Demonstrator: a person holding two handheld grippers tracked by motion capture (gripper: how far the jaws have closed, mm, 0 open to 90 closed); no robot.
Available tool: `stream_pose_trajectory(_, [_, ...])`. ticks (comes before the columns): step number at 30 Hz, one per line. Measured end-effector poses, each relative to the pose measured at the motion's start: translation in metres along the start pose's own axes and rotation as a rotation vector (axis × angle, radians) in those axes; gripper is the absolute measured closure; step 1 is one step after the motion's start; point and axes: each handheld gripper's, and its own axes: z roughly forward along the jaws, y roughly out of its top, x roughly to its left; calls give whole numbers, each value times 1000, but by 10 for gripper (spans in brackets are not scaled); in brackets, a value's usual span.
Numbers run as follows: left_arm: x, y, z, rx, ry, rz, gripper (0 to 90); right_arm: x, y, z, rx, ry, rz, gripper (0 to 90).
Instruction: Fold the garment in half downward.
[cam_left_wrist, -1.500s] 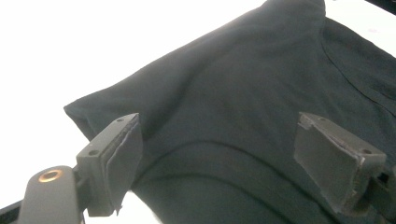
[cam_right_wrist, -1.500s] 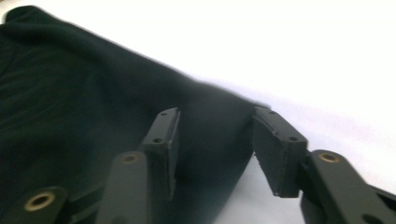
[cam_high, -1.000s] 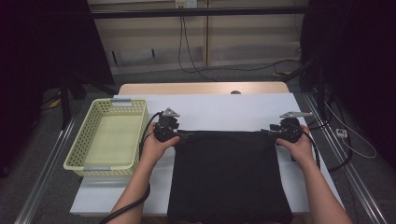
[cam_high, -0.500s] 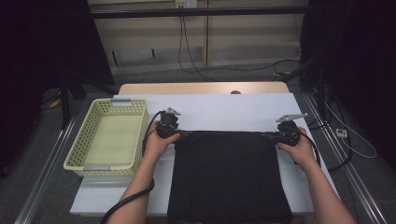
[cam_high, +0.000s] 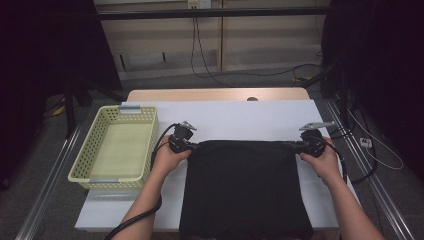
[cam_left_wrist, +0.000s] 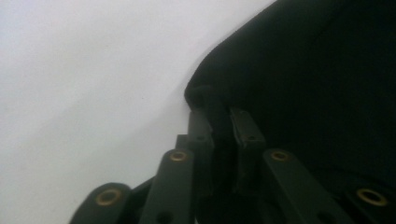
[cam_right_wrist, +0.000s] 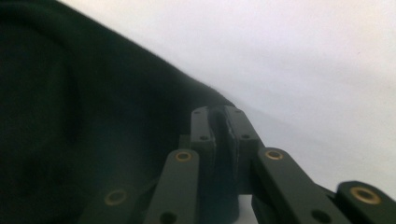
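A black cloth (cam_high: 245, 190) lies flat on the white table (cam_high: 235, 120) and reaches its near edge. My left gripper (cam_high: 195, 145) is at the cloth's far left corner and my right gripper (cam_high: 297, 146) at its far right corner. In the left gripper view the left gripper (cam_left_wrist: 219, 114) pinches the cloth (cam_left_wrist: 317, 84) by its rolled corner. In the right gripper view the right gripper (cam_right_wrist: 218, 114) clamps the edge of the cloth (cam_right_wrist: 70, 116). Both pairs of jaws have just been closing with the cloth between them. The far hem runs straight between the two.
A pale yellow-green mesh basket (cam_high: 80, 160) stands to the left of the cloth, with nothing in it. Bare white table (cam_high: 235, 120) lies beyond the cloth's far edge. Cables trail from both grippers, and metal rails run along both table sides.
Both grippers stay at the cloth's far corners. The right one has come slightly nearer, down onto its corner. The cloth lies as before.
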Motion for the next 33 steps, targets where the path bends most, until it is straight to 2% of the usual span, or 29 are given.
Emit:
stream_pose_trajectory(1, [-1,3,-5,-19,16,-9,833,0,1,-2,-19,-8,0,847])
stream_pose_trajectory(4, [0,10,-18,-47,23,-20,841,1,7,-10,-48,-26,-14,853])
stream_pose_trajectory(8, [0,21,-38,-103,34,-40,849,-1,16,-20,-83,-28,-3,863])
stream_pose_trajectory(9, [1,23,-42,-109,35,-29,850,-2,19,-23,-95,-41,-8,864])
stream_pose_trajectory(11, [1,28,-47,-135,39,-40,851,-3,24,-27,-124,-43,3,865])
stream_pose_trajectory(15, [4,33,-53,-145,58,-41,851,-4,31,-34,-171,-57,7,866])
stream_pose_trajectory(17, [6,37,-57,-167,59,-54,851,-5,33,-36,-187,-62,9,866])
stream_pose_trajectory(21, [6,39,-58,-167,63,-47,851,-6,37,-36,-203,-52,9,865])
stream_pose_trajectory(27, [9,38,-60,-166,62,-59,850,-2,44,-32,-208,-58,-10,865])
stream_pose_trajectory(33, [19,42,-64,-165,73,-68,849,-2,58,-25,-219,-51,-7,865])
